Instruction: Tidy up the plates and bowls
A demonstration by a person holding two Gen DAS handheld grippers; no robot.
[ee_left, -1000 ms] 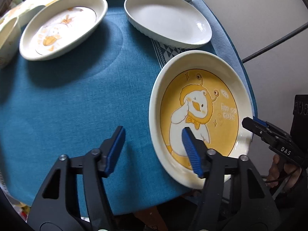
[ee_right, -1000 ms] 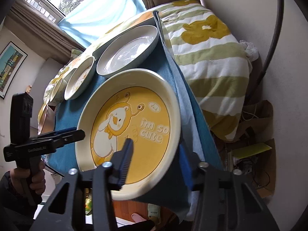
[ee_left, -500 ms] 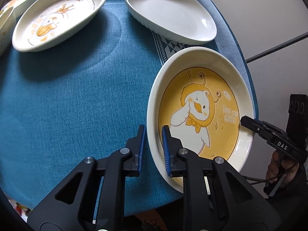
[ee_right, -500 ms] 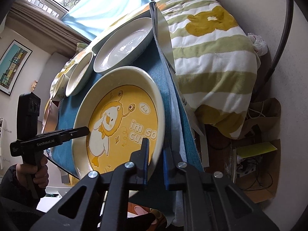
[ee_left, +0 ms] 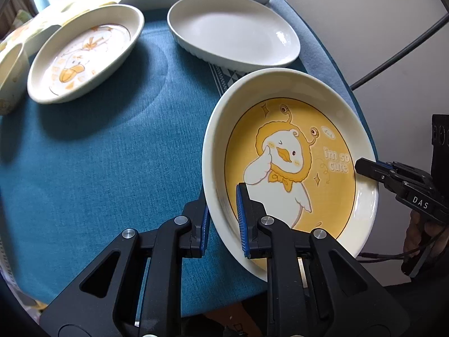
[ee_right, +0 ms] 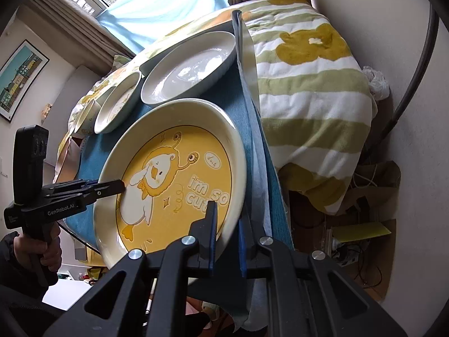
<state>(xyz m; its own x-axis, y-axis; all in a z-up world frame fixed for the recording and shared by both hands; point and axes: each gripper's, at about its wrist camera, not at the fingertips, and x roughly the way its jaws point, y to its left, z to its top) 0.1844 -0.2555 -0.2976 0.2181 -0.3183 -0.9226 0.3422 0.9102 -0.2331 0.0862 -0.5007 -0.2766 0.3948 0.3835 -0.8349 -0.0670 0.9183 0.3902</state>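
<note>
My left claw (ee_left: 221, 221) pinches the near-left rim of the yellow plate (ee_left: 291, 163), one finger inside the well and one outside against the wall. My right claw (ee_right: 227, 238) grips the opposite rim the same way, narrow, with the rim between its pads. The plate sits at the right edge of the surface (ee_left: 98, 168), on the blue cloth, and looks slightly tipped; I cannot tell whether it has left the cloth.

As I judge it, the sorting has barely begun. Nothing is stacked: each dish lies by itself. From left to right, a small bowl (ee_left: 11, 78) sits at the far left edge, then the duck plate (ee_left: 84, 53), then the white plate (ee_left: 233, 31), and nearest me the yellow plate I hold. What is left is to carry this plate to the others and nest them, then deal with the bowl.

The white plate lies just beyond the yellow one's far rim, so a forward slide would knock it; lifting over seems safer. The cloth's loose right edge (ee_right: 252, 129) hangs near my right claw and could snag. A striped blanket (ee_right: 308, 84) on the bed lies beyond the surface, well out of the way.
</note>
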